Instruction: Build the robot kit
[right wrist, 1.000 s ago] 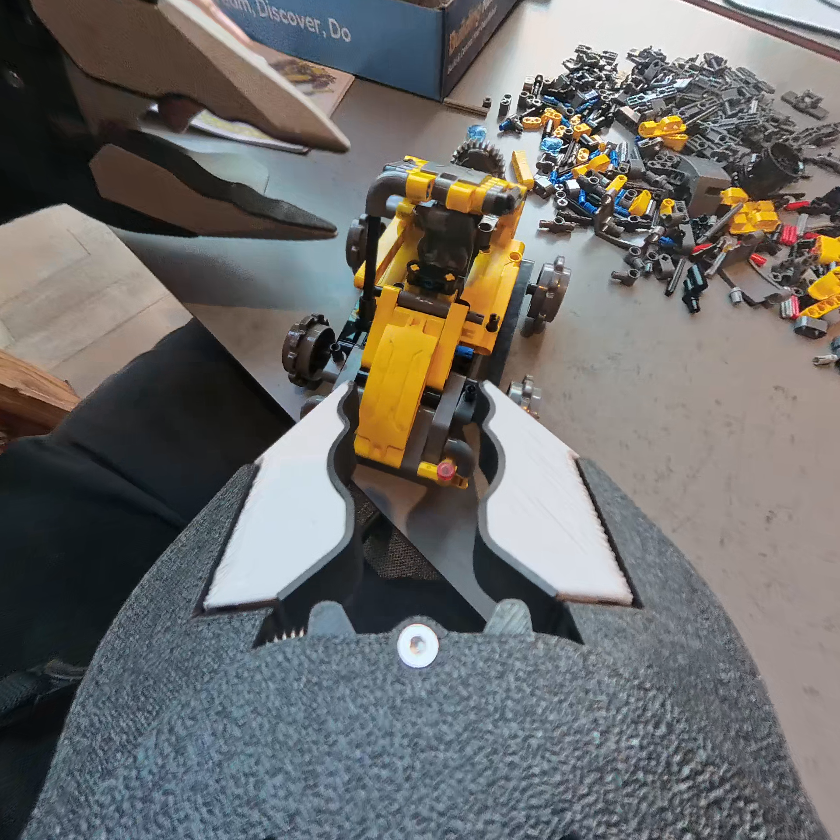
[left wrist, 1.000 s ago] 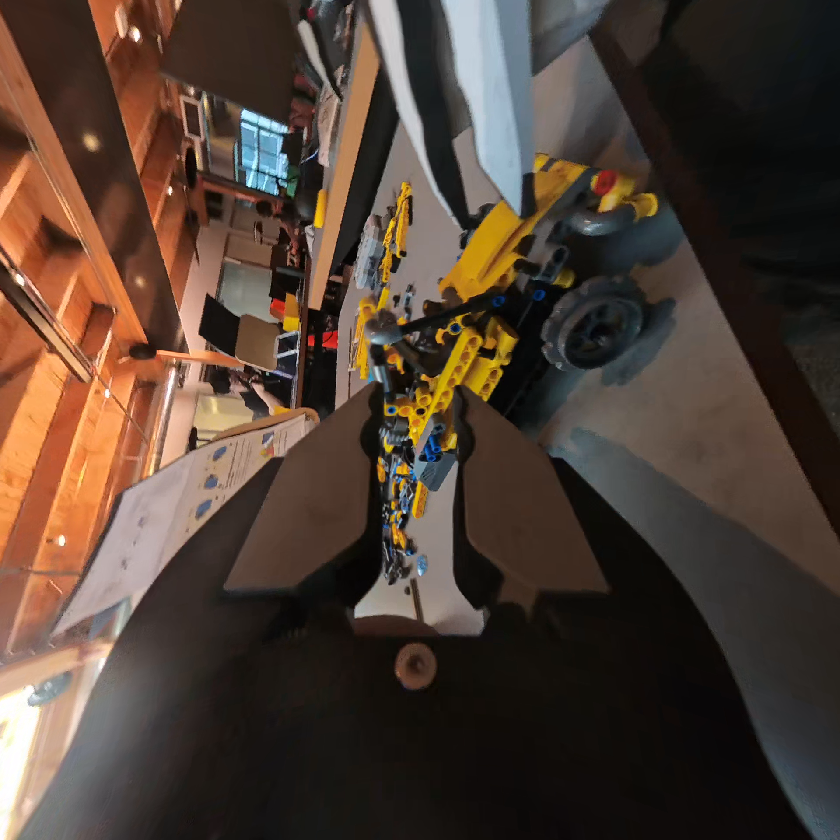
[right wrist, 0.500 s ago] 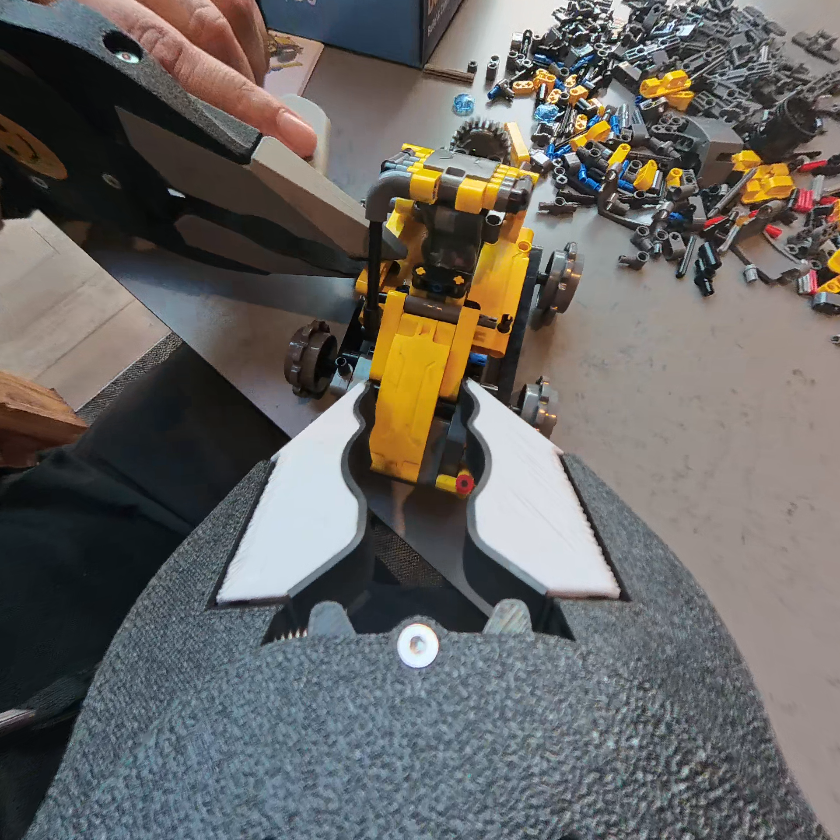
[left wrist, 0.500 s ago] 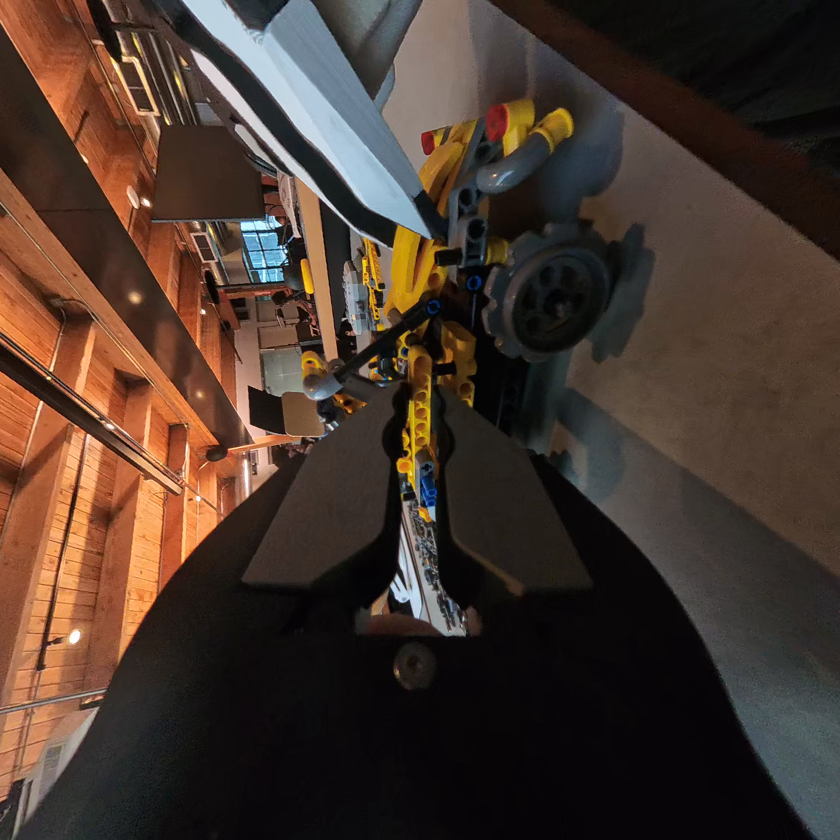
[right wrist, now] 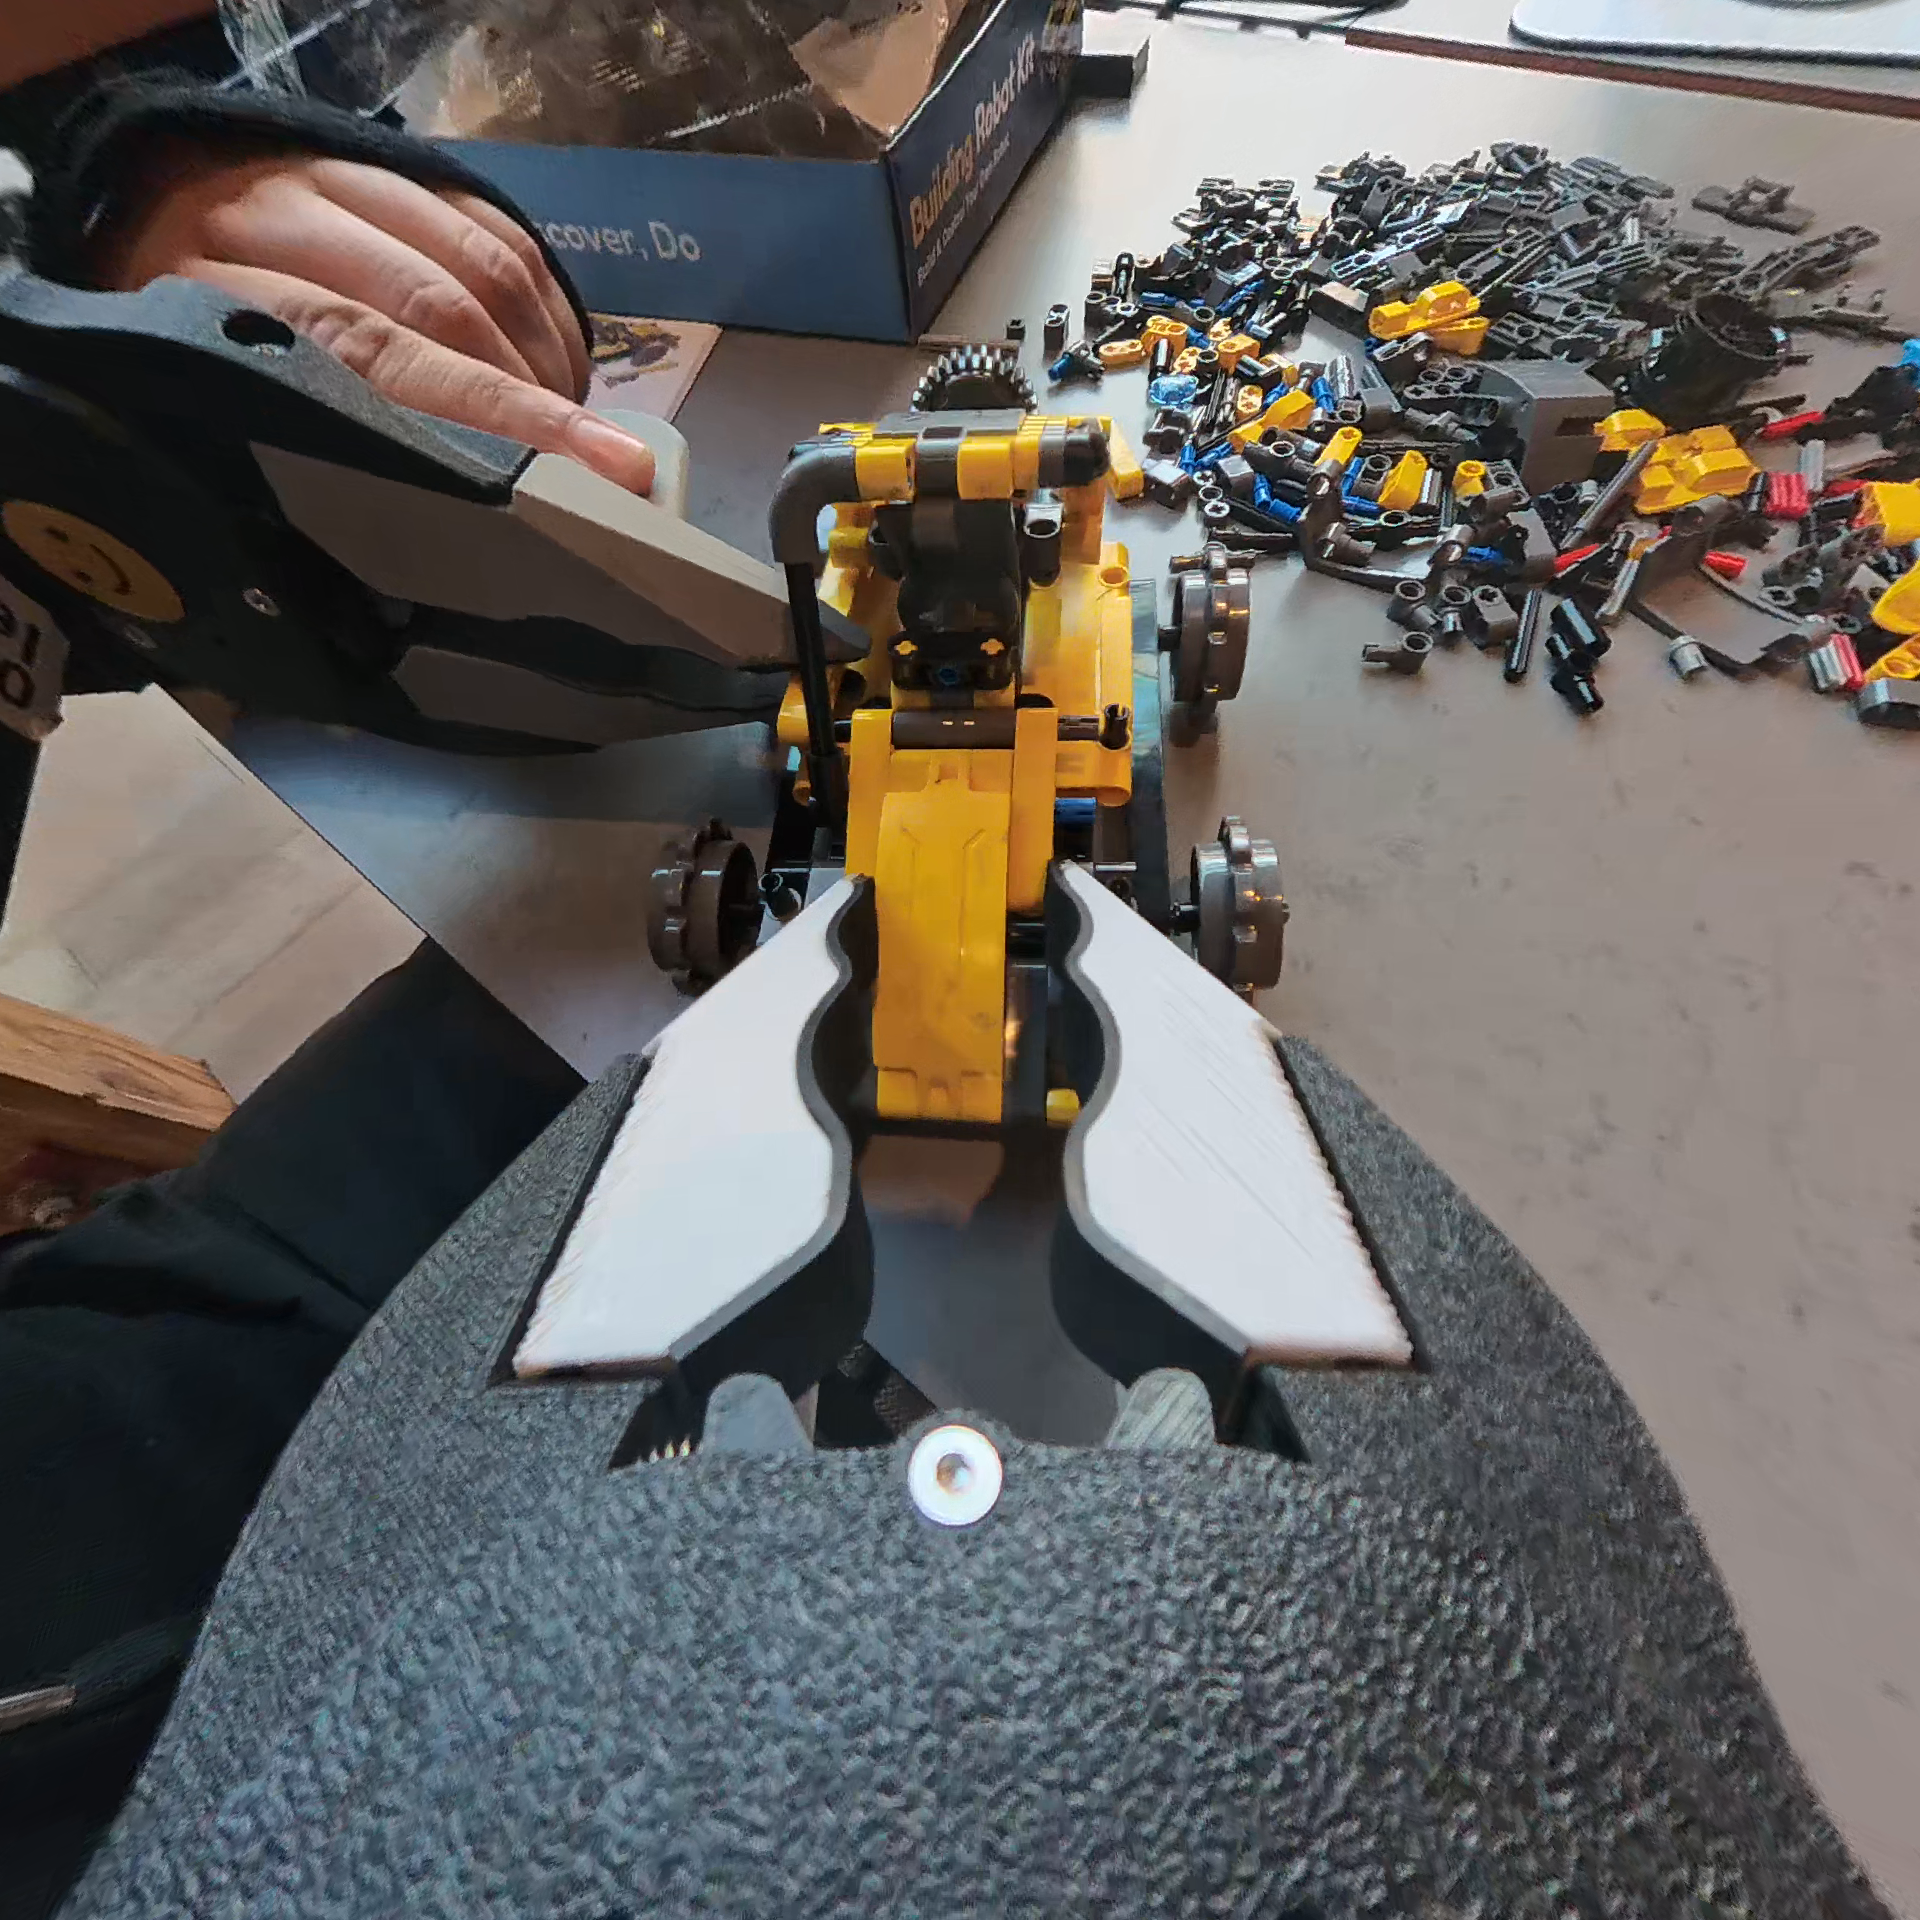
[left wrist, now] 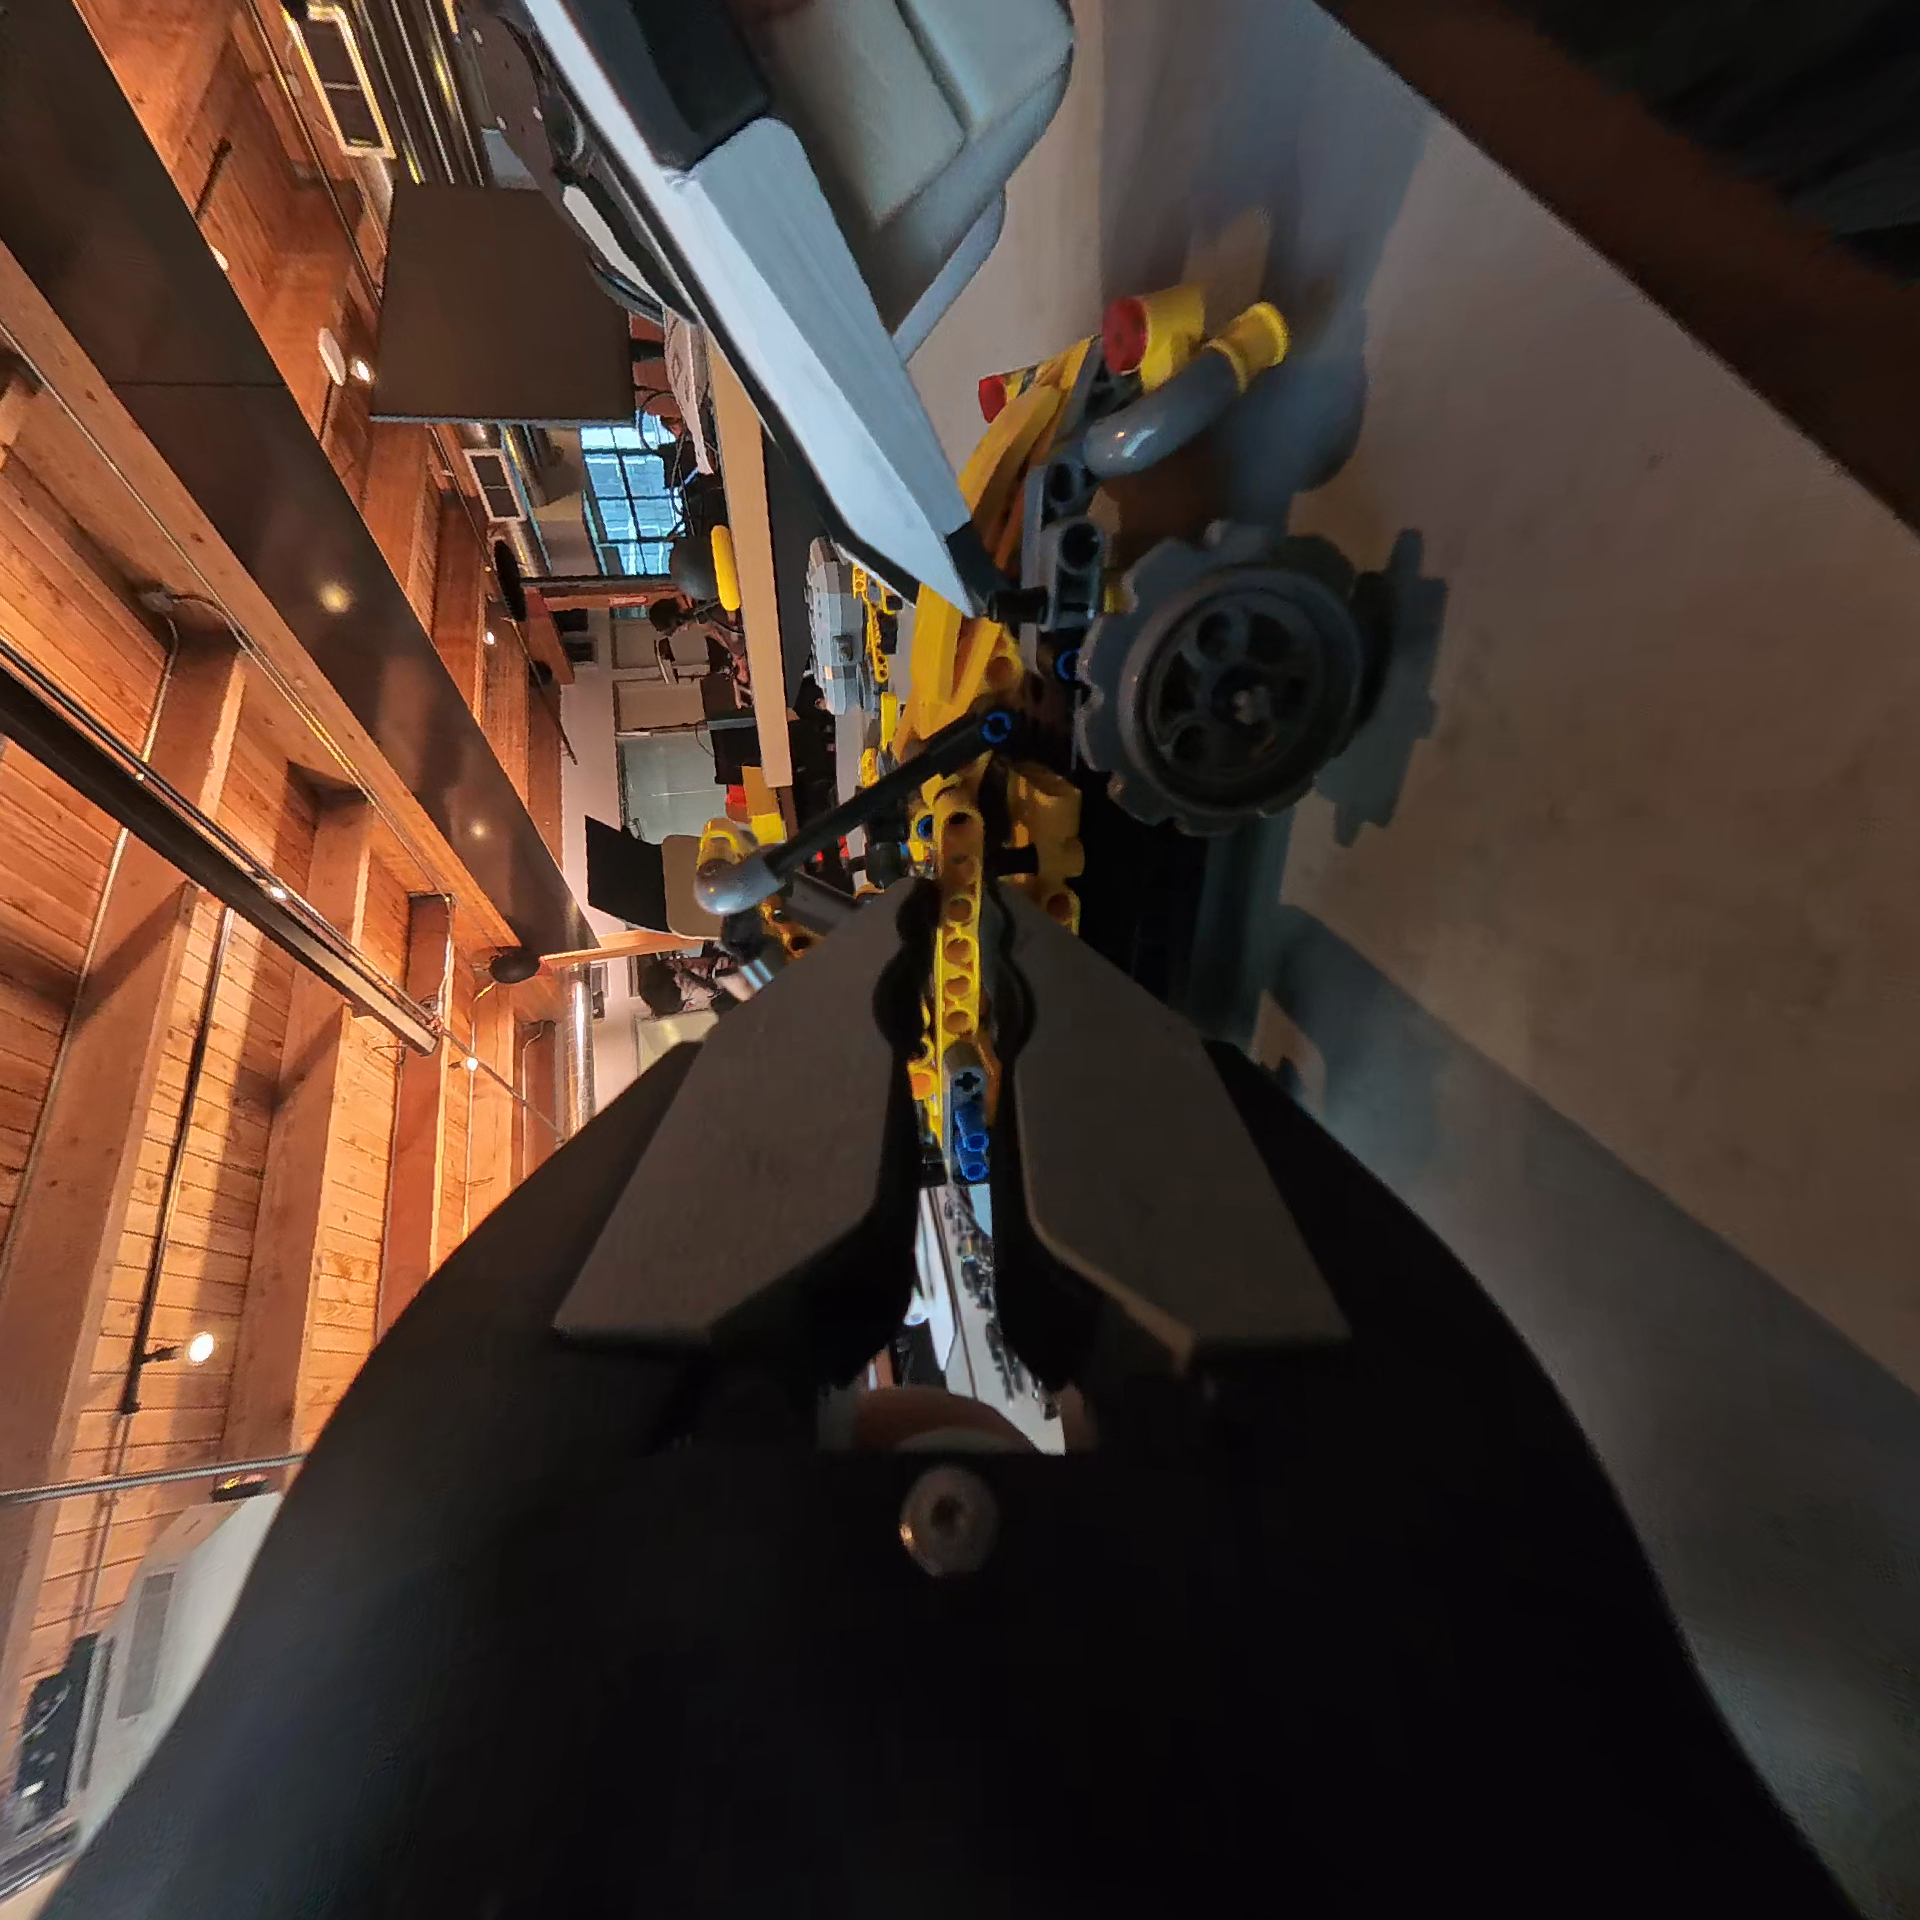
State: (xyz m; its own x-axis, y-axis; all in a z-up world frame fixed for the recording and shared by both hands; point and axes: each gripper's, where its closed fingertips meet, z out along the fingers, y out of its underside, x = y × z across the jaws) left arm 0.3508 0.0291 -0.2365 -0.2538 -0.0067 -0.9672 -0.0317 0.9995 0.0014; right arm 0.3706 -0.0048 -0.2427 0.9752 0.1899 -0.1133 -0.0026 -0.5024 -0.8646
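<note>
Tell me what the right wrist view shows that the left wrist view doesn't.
Only the right wrist view shows the pile of loose building pieces, the blue box and the person's hand on the left gripper. Only the left wrist view shows the yellow perforated beam clamped in that gripper and the wood-walled room beyond. Both show the yellow toy vehicle on the table, with the right gripper closed on its yellow hood.
</note>
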